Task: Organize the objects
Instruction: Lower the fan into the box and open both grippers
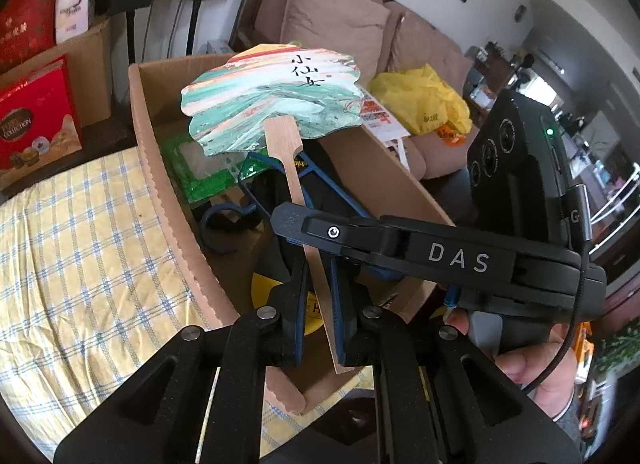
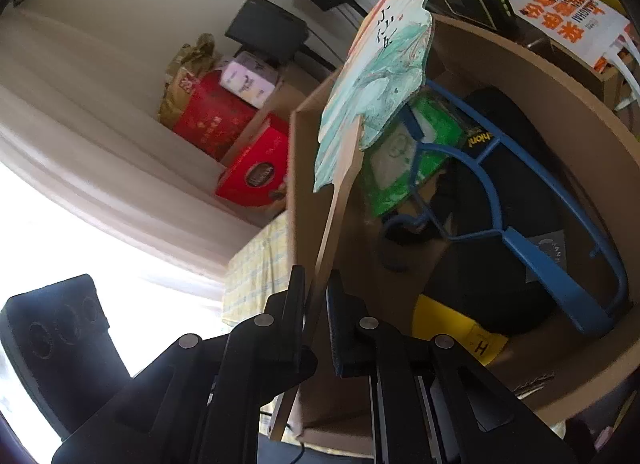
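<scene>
A scalloped paper fan [image 1: 272,103] [image 2: 376,95], marbled green, white and orange with black characters, stands on a flat wooden handle [image 1: 290,167]. My left gripper [image 1: 319,288] is shut on the lower handle. My right gripper [image 1: 292,217] [image 2: 316,288] comes in from the right and is shut on the same handle a little higher. The fan hangs over an open cardboard box [image 1: 160,167] [image 2: 298,191]. Inside lie a blue clothes hanger [image 1: 218,229] [image 2: 520,240], a green packet [image 1: 196,167] [image 2: 412,151] and a black bag [image 2: 508,167].
The box rests on a yellow checked cloth [image 1: 80,244]. Red gift boxes [image 1: 36,115] and a carton are stacked at the left. A brown sofa [image 1: 332,11] with a yellow plastic bag [image 1: 420,99] stands behind. A hand [image 1: 532,364] grips the right tool.
</scene>
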`<state>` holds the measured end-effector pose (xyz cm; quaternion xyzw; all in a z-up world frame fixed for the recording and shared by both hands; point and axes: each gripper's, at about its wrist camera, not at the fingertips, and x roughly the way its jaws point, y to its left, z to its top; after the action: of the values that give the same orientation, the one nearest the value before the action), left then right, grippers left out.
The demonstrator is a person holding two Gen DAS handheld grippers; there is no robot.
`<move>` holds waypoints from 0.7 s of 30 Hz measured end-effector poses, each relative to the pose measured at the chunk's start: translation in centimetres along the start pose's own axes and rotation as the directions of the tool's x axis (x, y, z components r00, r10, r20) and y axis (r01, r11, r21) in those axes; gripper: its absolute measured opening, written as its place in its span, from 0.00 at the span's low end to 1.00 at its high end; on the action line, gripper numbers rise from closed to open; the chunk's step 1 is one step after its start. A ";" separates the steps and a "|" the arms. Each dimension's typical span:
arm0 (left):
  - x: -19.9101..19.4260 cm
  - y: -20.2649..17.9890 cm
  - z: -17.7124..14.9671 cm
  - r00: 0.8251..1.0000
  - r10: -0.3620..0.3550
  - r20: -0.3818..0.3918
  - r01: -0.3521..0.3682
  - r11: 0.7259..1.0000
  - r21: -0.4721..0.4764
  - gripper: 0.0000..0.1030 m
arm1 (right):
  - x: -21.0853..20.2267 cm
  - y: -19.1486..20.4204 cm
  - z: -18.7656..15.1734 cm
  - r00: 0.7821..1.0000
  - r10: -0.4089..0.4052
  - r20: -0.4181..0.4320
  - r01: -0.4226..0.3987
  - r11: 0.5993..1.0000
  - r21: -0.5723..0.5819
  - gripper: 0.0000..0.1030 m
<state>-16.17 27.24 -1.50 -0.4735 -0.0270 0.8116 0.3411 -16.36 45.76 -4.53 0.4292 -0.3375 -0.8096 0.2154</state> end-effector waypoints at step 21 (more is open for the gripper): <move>2.3 1.6 -0.1 0.998 0.064 -0.030 -0.065 0.997 -0.047 0.11 | 3.2 -2.1 0.5 0.989 -0.127 -0.072 0.126 0.992 -0.018 0.11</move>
<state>-17.62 27.36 -3.90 -0.4935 -0.0264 0.8146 0.3035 -18.65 45.27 -7.60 0.4777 -0.2958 -0.8077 0.1787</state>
